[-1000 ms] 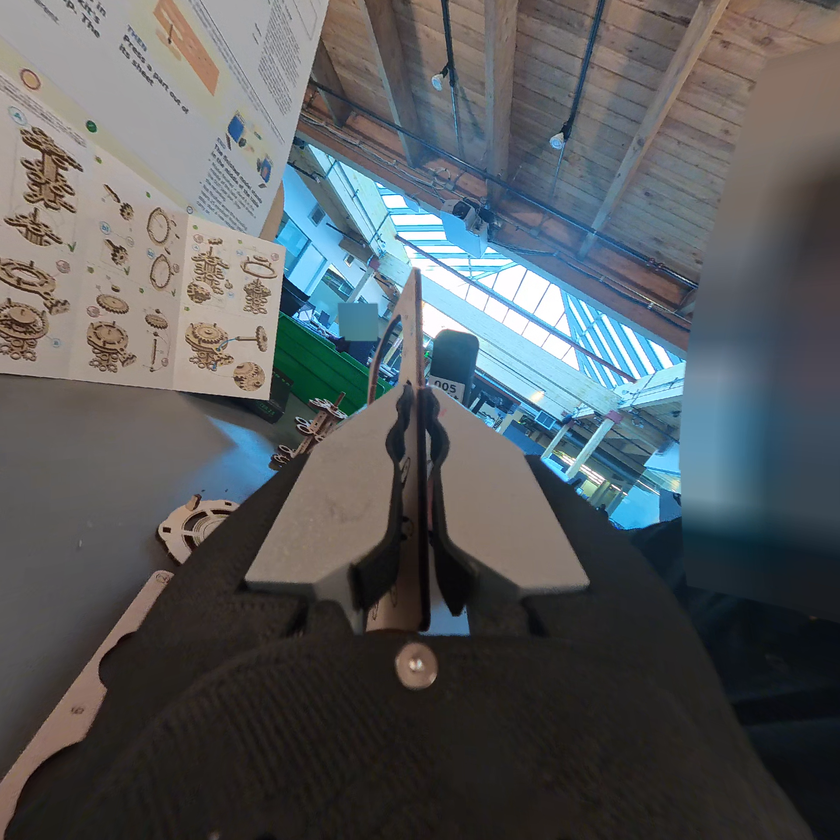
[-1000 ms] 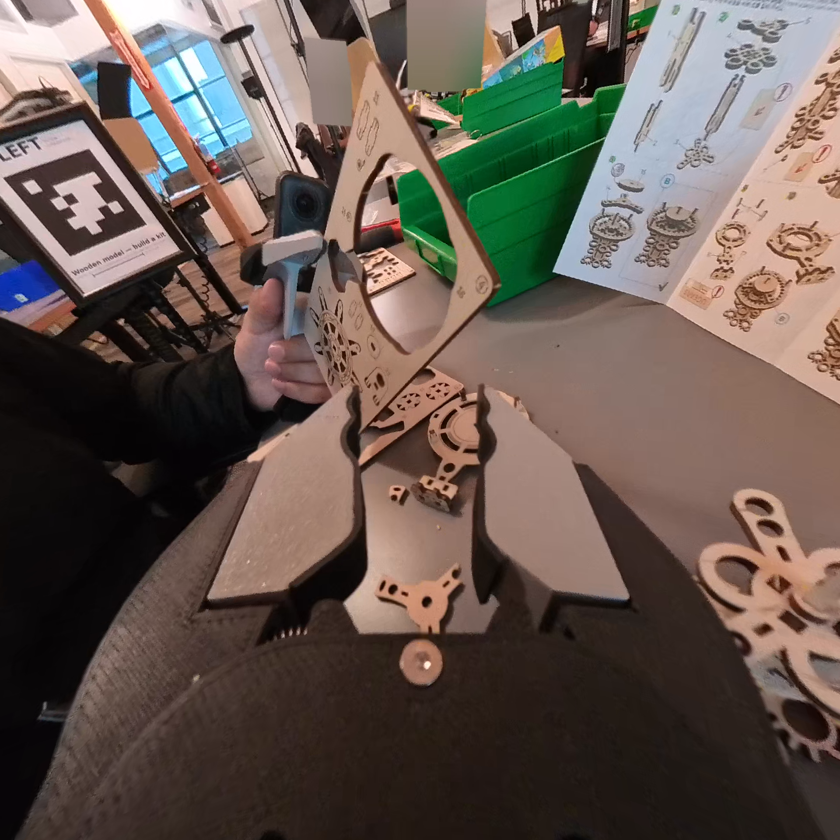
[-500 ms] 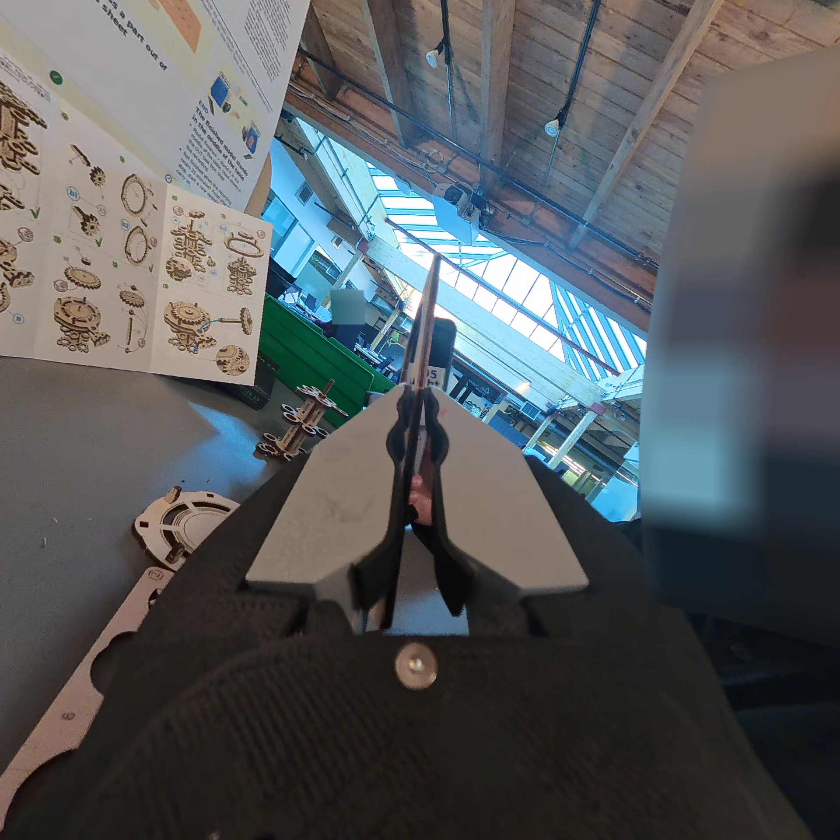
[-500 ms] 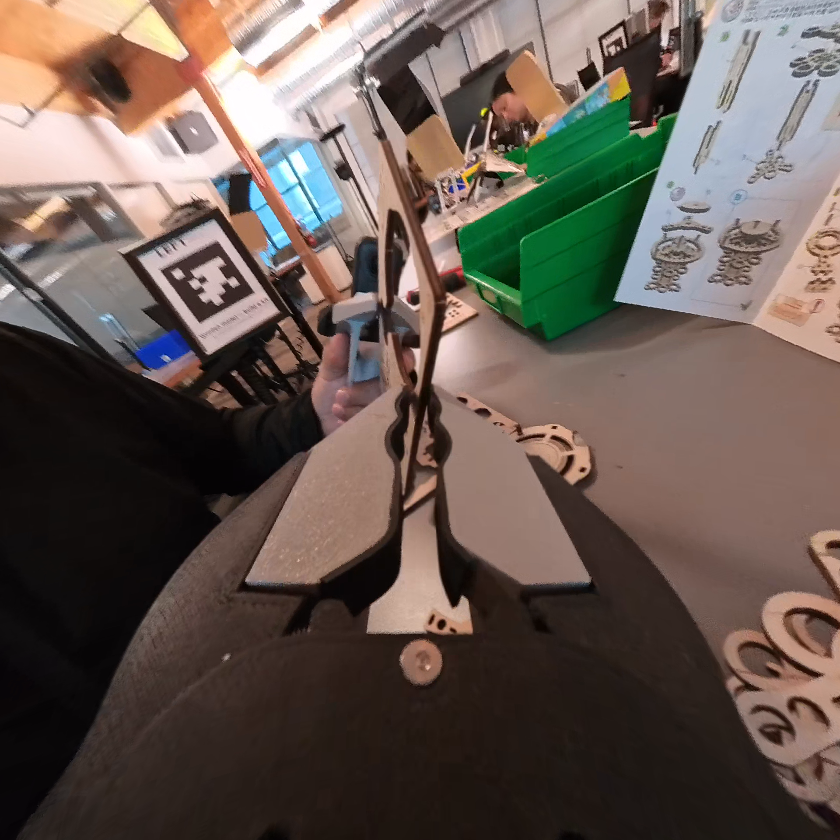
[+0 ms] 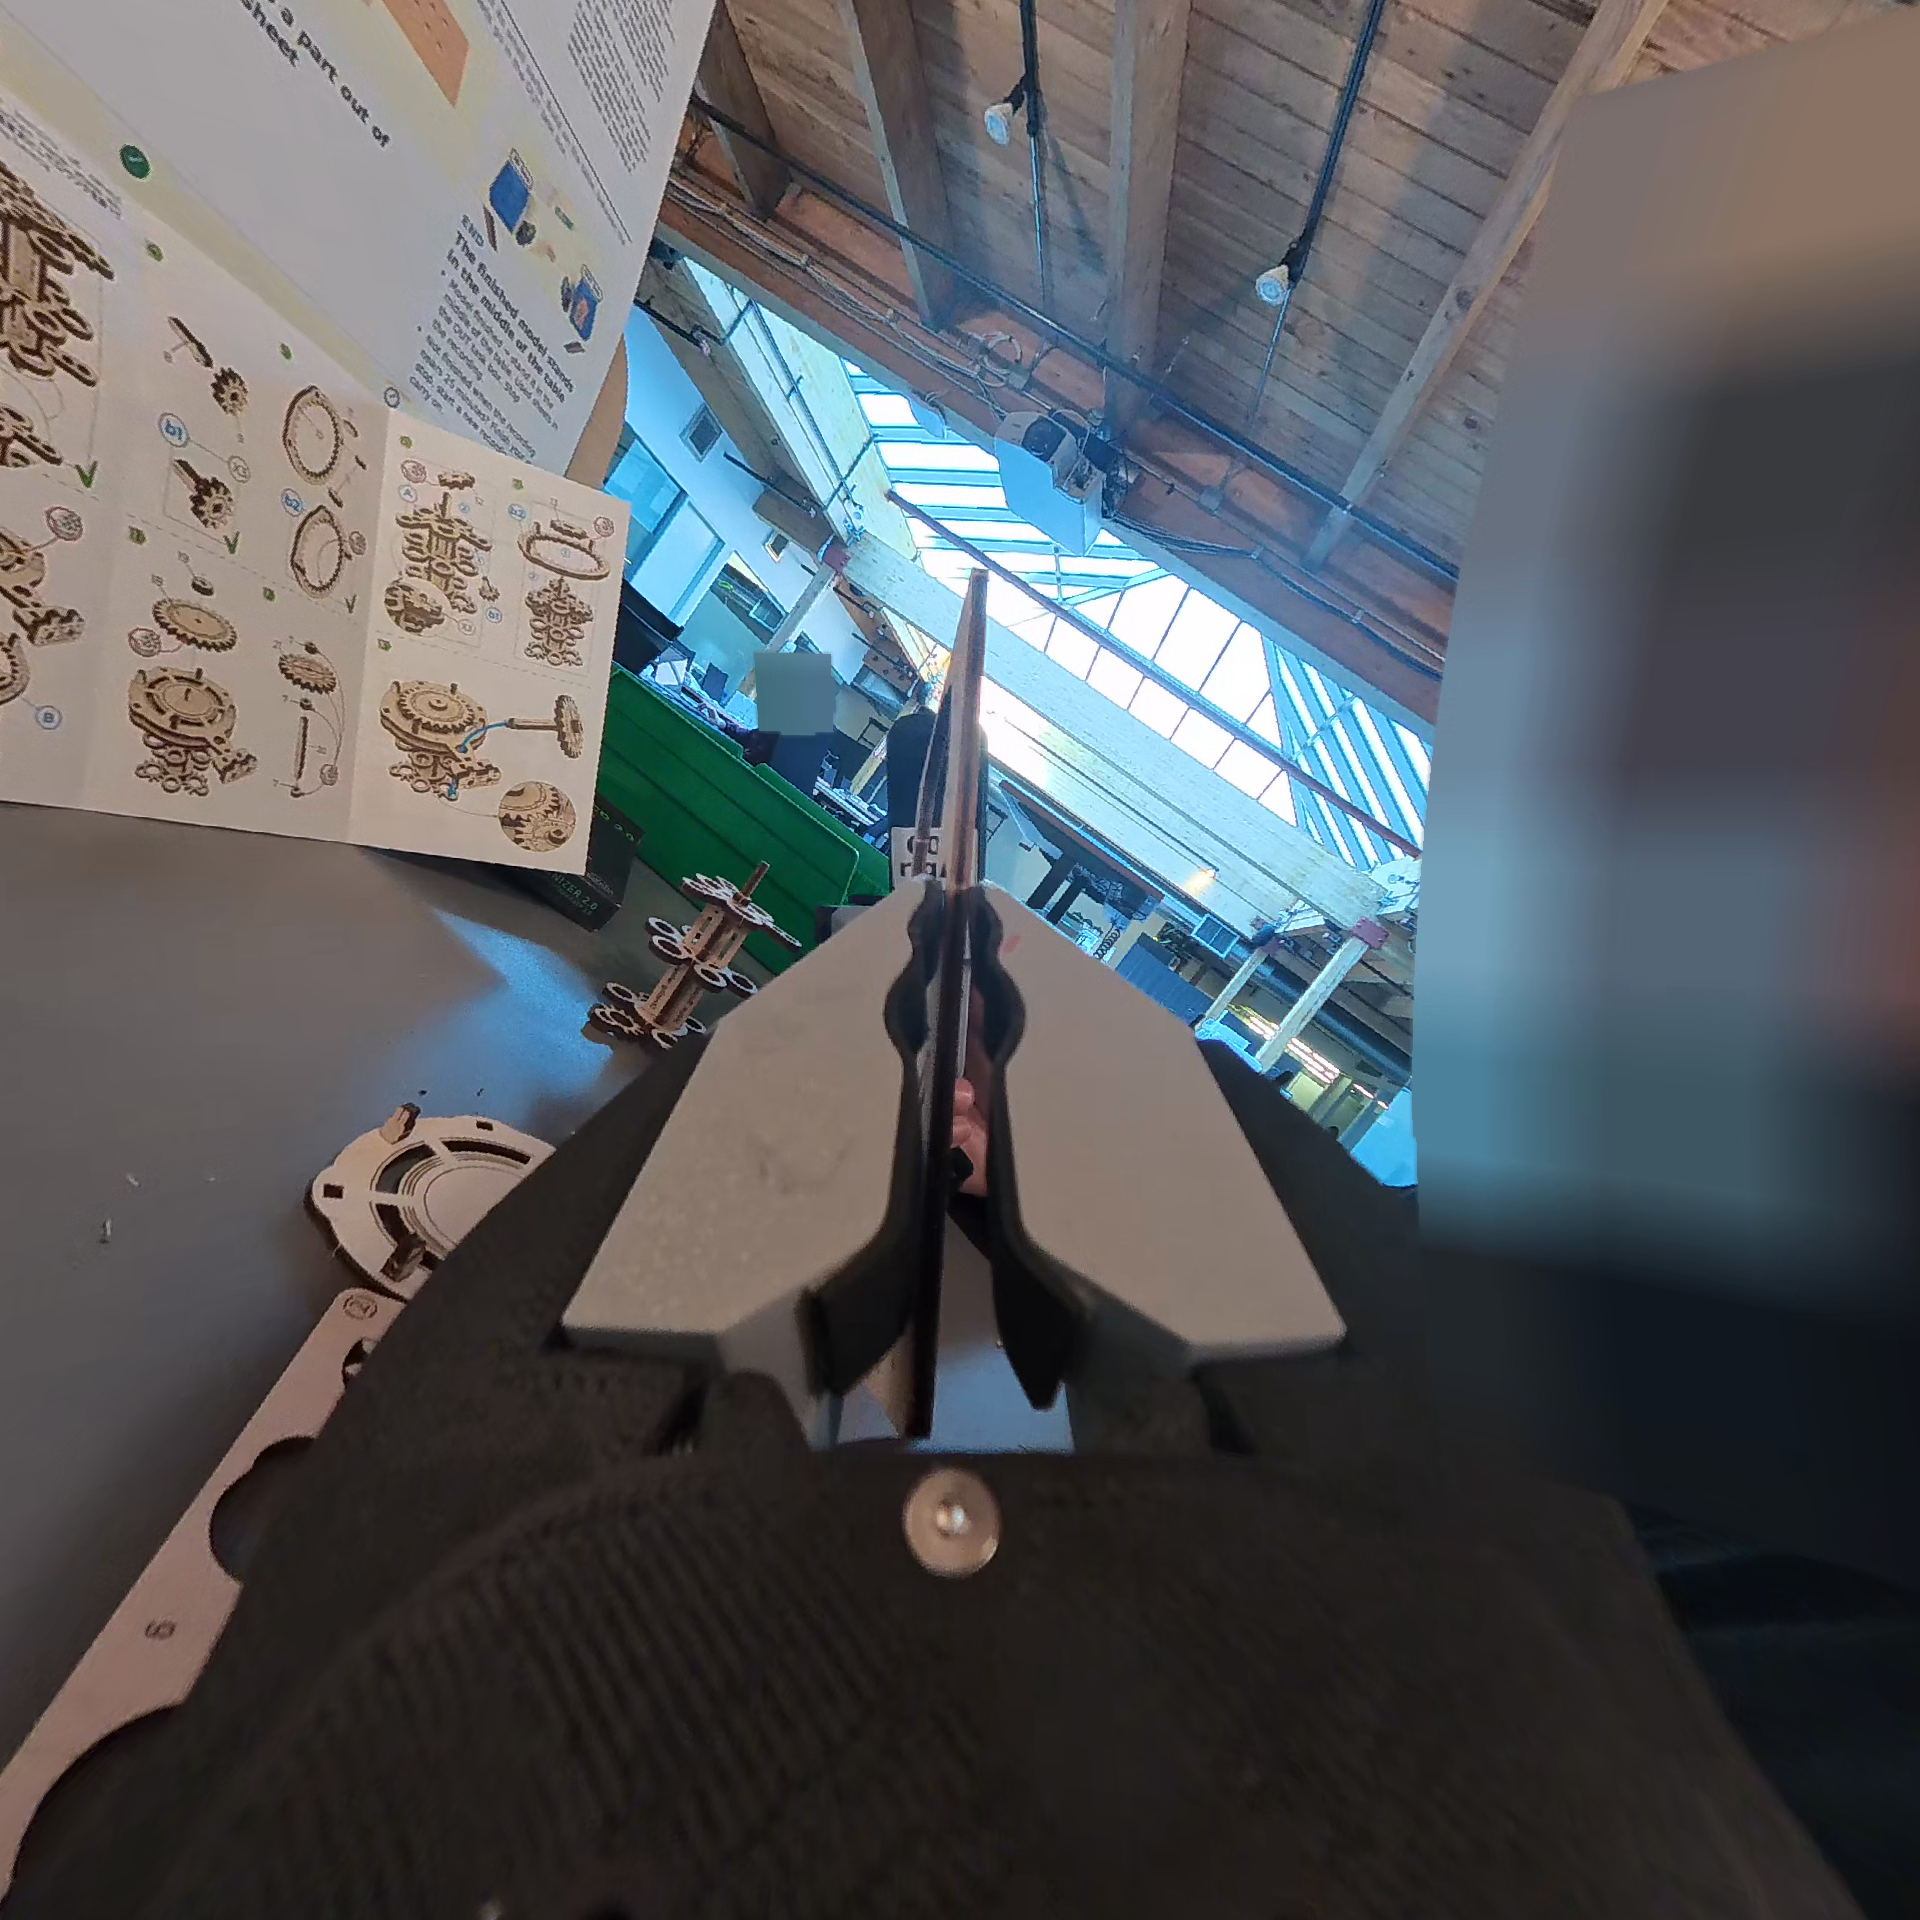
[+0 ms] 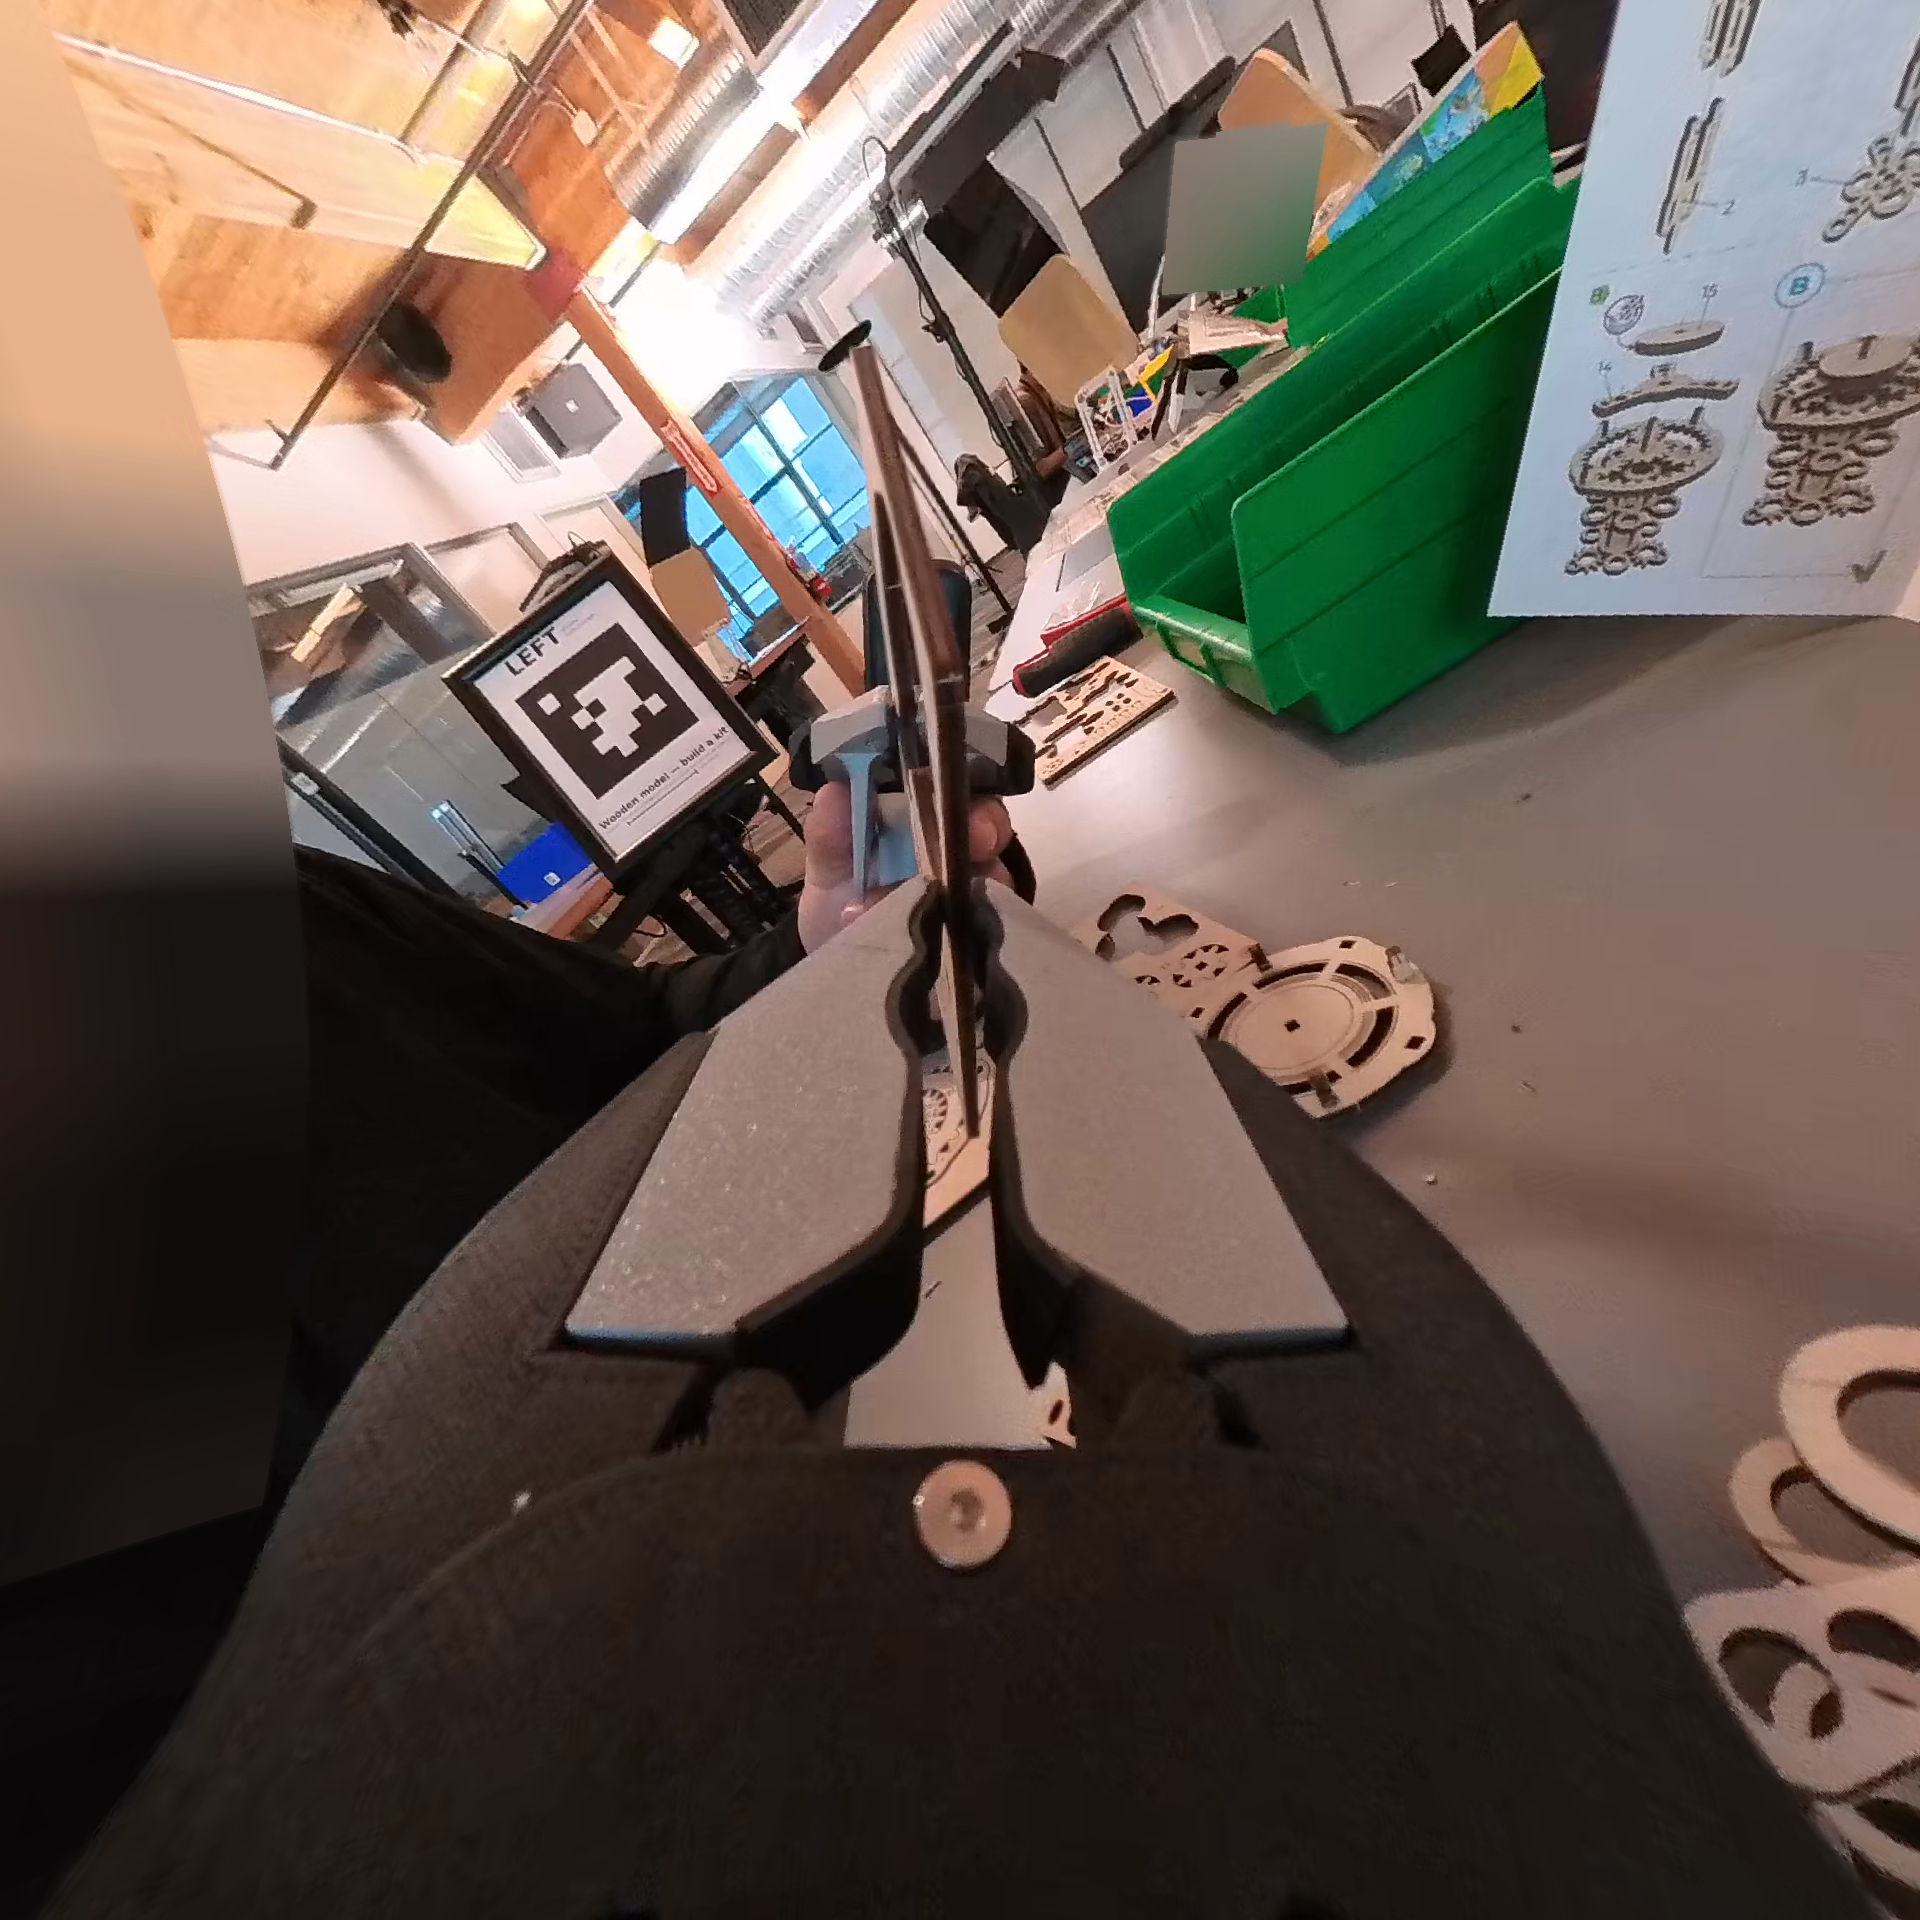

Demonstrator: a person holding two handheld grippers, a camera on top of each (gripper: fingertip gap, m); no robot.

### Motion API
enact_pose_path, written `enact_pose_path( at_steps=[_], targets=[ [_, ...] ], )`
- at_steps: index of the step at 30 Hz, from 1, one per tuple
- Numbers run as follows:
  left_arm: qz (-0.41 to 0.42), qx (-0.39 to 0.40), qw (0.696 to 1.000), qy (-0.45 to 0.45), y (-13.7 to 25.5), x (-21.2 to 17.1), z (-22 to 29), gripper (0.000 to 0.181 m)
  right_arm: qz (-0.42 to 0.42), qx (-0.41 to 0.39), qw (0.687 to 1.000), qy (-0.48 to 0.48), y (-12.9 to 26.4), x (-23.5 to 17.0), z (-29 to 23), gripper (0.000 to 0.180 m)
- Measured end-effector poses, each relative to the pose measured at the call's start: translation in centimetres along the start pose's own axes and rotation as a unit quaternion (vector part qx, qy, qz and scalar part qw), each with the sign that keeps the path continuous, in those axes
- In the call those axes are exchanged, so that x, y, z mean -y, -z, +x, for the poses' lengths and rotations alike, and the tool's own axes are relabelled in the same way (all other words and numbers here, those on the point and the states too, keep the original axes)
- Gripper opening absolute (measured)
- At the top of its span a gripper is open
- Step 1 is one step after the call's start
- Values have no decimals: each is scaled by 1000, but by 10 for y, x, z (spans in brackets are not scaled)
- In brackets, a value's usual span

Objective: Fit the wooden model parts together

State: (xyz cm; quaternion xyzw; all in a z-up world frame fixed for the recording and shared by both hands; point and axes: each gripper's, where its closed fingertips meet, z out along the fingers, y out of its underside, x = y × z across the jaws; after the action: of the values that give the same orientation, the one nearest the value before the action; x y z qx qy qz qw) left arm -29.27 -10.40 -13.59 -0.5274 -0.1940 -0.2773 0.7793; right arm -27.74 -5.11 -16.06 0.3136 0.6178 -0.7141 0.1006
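Both claws clamped on same plywood parts sheet [image 6: 914, 665], held edge-on, upright, above grey table [image 6: 1558, 831]. Left gripper [image 5: 951, 914] pinched on sheet's lower part; right gripper [image 6: 951, 920] pinched on opposite corner, near edge showing between its fingers. In right wrist view, left gripper [image 6: 914, 748] seen farther off w/ hand [image 6: 842, 862] behind it, gripping sheet mid-height.

Other kit bits on table: round ring-frame part [image 6: 1320, 1023], flat offcut sheet [image 6: 1174, 951] just beside it, stacked disc subassembly [image 5: 696, 966] standing near instruction leaflet [image 5: 312, 623], green bins [image 6: 1351, 540] behind.

Risks, as judgement:
- Thin ply clamped at two points → any twist or opposing pull btwn grippers likely to snap sheet or crack pre-cut pieces.
- Edge-on view in both cams → part positions hard to judge; push-out could hit wrong spot.
- Loosened pieces may drop, scatter among bits below.
- Grip near edge only; slip possible if one side lets go early.
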Motion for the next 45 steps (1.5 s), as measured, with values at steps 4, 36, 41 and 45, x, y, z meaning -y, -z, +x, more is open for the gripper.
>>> enact_pose_path(
  at_steps=[4,36,41,45],
  targets=[
    [1,-1,1000,0,0,0,0,0,-1,6,1000,-7,0,0,-1,0],
    [-38,45,996,-74,-10,-5,-6,0,35,-183,965,183,-15,37,-12,22],
    [-53,43,992,-104,-14,-11,0,0,47,-149,978,142,-31,35,-13,17],
    [-55,47,990,-117,-14,-12,1,0,41,-142,978,144,-33,32,-12,2]
  ],
)
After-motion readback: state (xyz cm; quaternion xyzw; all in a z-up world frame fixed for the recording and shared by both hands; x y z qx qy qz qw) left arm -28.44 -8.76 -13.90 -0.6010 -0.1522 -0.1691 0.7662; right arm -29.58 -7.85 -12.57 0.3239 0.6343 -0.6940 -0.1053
